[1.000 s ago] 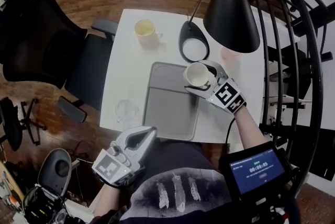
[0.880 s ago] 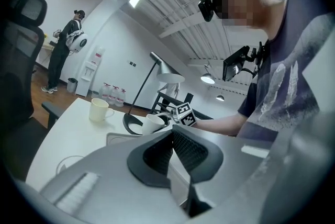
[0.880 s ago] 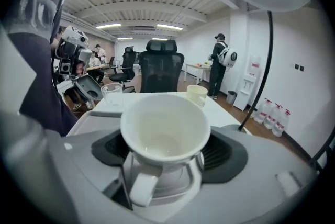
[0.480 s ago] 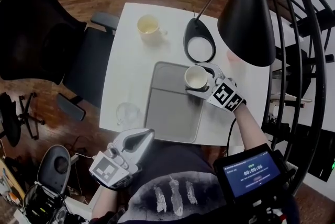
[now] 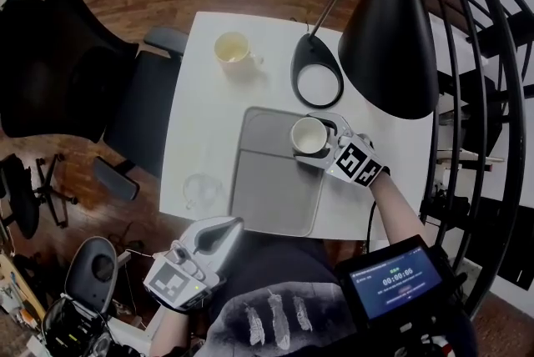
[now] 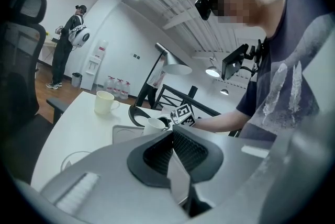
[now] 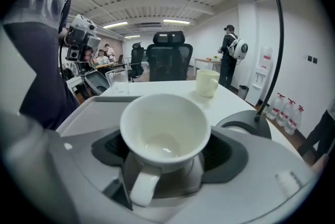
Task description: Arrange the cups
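Observation:
My right gripper [image 5: 319,140] is shut on a white cup [image 5: 307,133], which stays upright with its handle toward me, over the far right corner of the grey tray [image 5: 271,188]. In the right gripper view the cup [image 7: 165,126] is empty and sits between the pads. A cream mug [image 5: 231,48] stands at the table's far left, and a clear glass [image 5: 201,189] at its near left, beside the tray. My left gripper [image 5: 219,232] is shut and empty, held off the table's near edge by my lap.
A black desk lamp [image 5: 388,22] hangs over the table's right side, its base [image 5: 315,80] just beyond the tray. A black office chair [image 5: 75,63] stands left of the table and a dark railing [image 5: 484,97] to the right.
The right gripper has sunk with the white cup toward the tray's far right corner. The left gripper has dropped a little by my lap.

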The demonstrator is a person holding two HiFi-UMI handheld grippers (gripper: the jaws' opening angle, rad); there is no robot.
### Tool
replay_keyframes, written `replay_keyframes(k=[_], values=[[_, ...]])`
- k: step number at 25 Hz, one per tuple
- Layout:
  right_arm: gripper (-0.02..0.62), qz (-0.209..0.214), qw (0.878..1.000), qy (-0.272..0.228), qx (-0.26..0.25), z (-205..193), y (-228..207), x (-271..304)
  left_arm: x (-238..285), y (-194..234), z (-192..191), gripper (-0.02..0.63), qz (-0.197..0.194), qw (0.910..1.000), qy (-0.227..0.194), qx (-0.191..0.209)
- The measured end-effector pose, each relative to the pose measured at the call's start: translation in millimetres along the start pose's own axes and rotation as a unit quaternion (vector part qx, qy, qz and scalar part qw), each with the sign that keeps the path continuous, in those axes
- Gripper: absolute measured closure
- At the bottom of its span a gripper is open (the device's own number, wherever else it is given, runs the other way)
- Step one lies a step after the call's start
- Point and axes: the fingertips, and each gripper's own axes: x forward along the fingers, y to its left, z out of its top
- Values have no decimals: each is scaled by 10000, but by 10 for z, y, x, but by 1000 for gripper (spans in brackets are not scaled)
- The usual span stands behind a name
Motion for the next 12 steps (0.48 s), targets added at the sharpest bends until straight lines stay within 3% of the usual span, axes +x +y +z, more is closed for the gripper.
replay_keyframes(k=[5, 12], values=[[189, 54, 9999, -10, -116, -43, 41, 13, 20, -80, 16, 591, 76, 9999, 27, 131], [160, -4, 9994, -316, 117, 90, -9, -160, -22, -183, 134, 591, 232, 9993, -96, 286]])
